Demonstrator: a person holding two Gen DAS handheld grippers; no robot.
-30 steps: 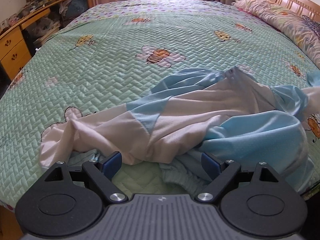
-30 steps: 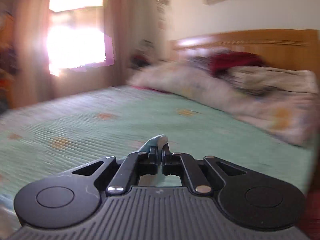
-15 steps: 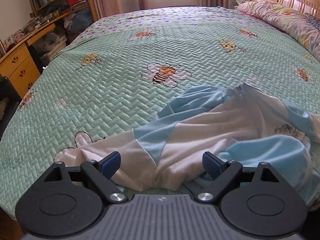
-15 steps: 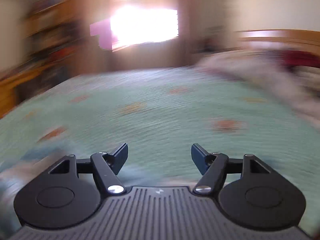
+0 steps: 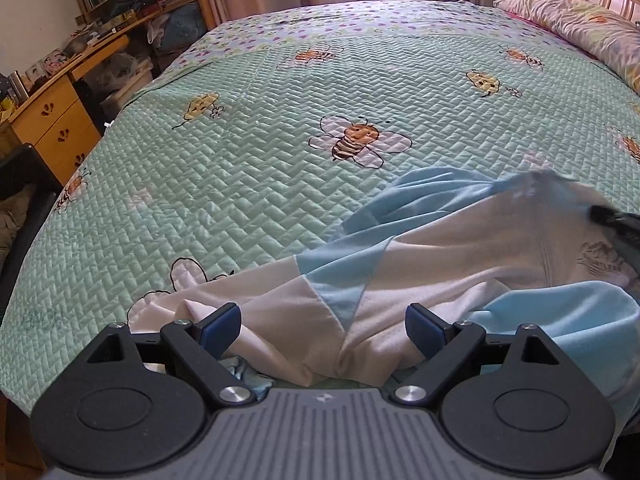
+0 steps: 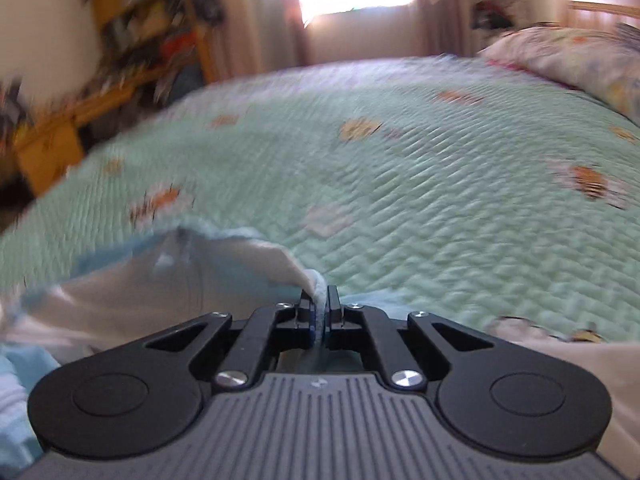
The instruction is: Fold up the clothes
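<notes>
The bed (image 5: 248, 184) fills both views, covered in a mint quilt stitched in a herringbone relief and printed with bees; a pillow (image 5: 592, 28) lies at the far right and a wooden desk (image 5: 52, 116) stands off the left edge. The garment (image 5: 440, 264), a soft knit in white and pale blue panels with a small print near its right side, lies crumpled across the near right part of the bed, its white end trailing left. Half a second ago the right gripper (image 6: 320, 312) was spread wide with nothing in it; now its jaws are pinched tight on a ribbed, pale blue hem of the garment, and the cloth rises to it in a peaked fold. Its dark tip also shows at the right edge of the left view, at the lifted edge. That regrasp suggests the folding proper has not begun and the garment is being pulled out to spread flat first. The left gripper (image 5: 320, 328) is wide open and holds nothing, its blue pads hovering low over the white bunched end, which has slid a little nearer to it over the last second; it looks placed to take that end next
</notes>
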